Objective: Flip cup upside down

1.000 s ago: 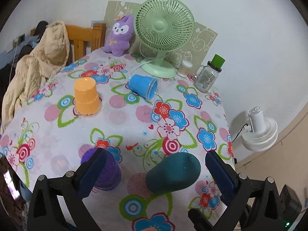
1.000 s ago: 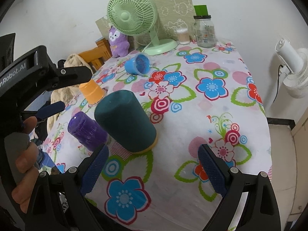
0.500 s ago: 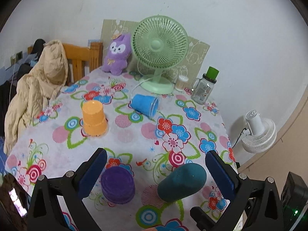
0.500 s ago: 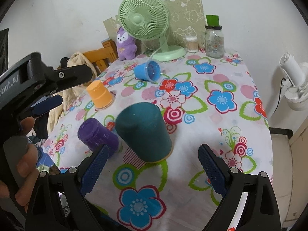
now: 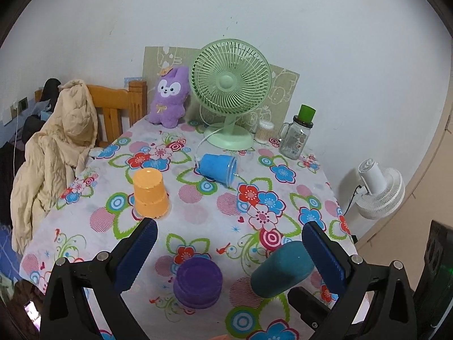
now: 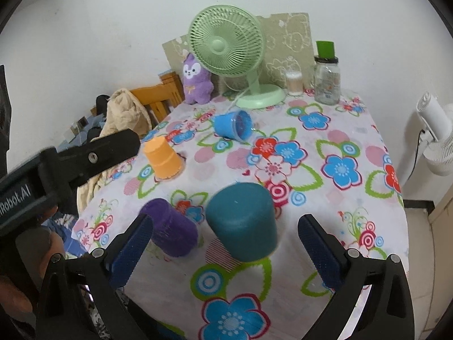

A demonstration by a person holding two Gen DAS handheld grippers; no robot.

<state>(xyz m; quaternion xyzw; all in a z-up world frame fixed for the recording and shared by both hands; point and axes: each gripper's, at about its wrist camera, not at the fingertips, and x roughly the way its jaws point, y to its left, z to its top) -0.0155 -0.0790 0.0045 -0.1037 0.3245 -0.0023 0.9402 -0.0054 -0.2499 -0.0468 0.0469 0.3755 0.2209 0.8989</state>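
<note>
A: How are the claws seen?
B: The left claw [image 5: 226, 257] is spread wide over the near edge of the bench [image 5: 198, 215], with nothing gripped. The right claw [image 6: 223, 250] is spread just as wide, and nothing is held by it either. The left claw's black frame [image 6: 70, 164] is seen at the left of the right wrist view.

A: Where is the teal cup [image 6: 242, 223]?
B: It is found at the near end of the bench, mouth down, between the right claw's fingers but touched by neither. Its outline is blurred, so it cannot be told whether it is seated flat. In the left wrist view the teal cup [image 5: 283, 269] is seen just beside the right-hand finger [image 5: 322, 257].

A: And the other cups?
B: A purple cup [image 5: 198, 283] is set mouth down just left of the teal one. An orange cup [image 5: 150, 192] is set mouth down farther back on the left. A blue cup [image 5: 218, 167] is laid on its side near the middle, its mouth turned toward the right.

A: What is kept at the far end?
B: A green fan [image 5: 230, 90], a purple plush [image 5: 170, 99] and a jar [image 5: 297, 136] are stood there. A white fan [image 5: 379, 189] is seen off the bench at the right.
</note>
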